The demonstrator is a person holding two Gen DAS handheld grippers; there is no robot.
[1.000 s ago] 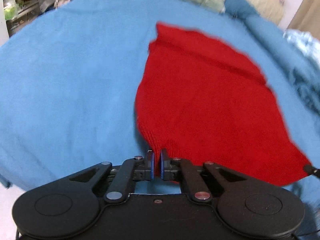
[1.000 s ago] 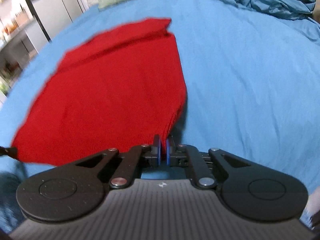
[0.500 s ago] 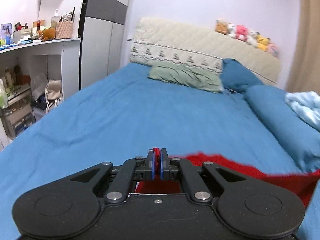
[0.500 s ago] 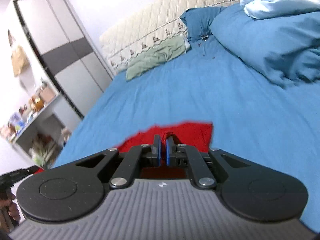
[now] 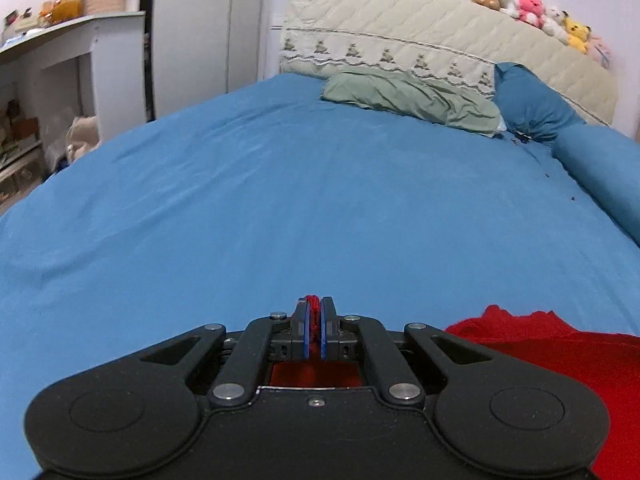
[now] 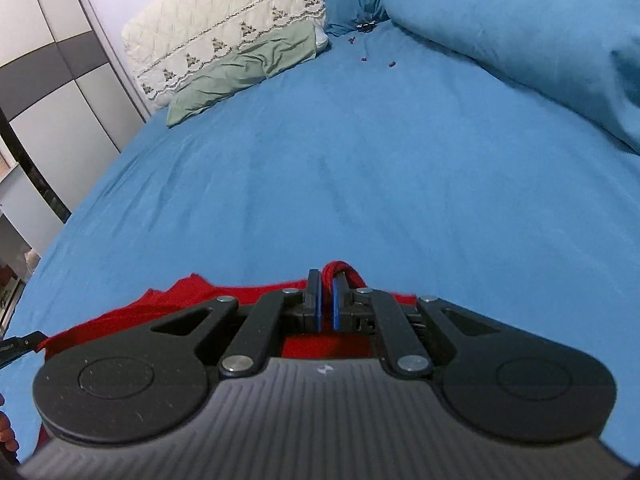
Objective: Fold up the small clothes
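A red knitted garment (image 5: 560,356) lies low at the right of the left wrist view, mostly hidden under the tool. My left gripper (image 5: 314,306) is shut on one edge of it, red knit showing between the blue pads. In the right wrist view the same red garment (image 6: 192,296) spreads to the lower left behind the tool. There my right gripper (image 6: 326,280) is shut on another edge, a red fold bulging past the pads. The tip of the left gripper (image 6: 20,346) shows at the far left edge.
A blue bedsheet (image 5: 280,200) stretches ahead to a green pillow (image 5: 408,96), a blue pillow (image 5: 528,100) and a quilted headboard (image 5: 440,44) with plush toys. A blue duvet (image 6: 540,40) is heaped at the right. A wardrobe (image 5: 200,32) and shelves stand left.
Both grippers swept across the bed with the red garment in their grip. It filled both views before and now trails low behind the tools, with the headboard in view.
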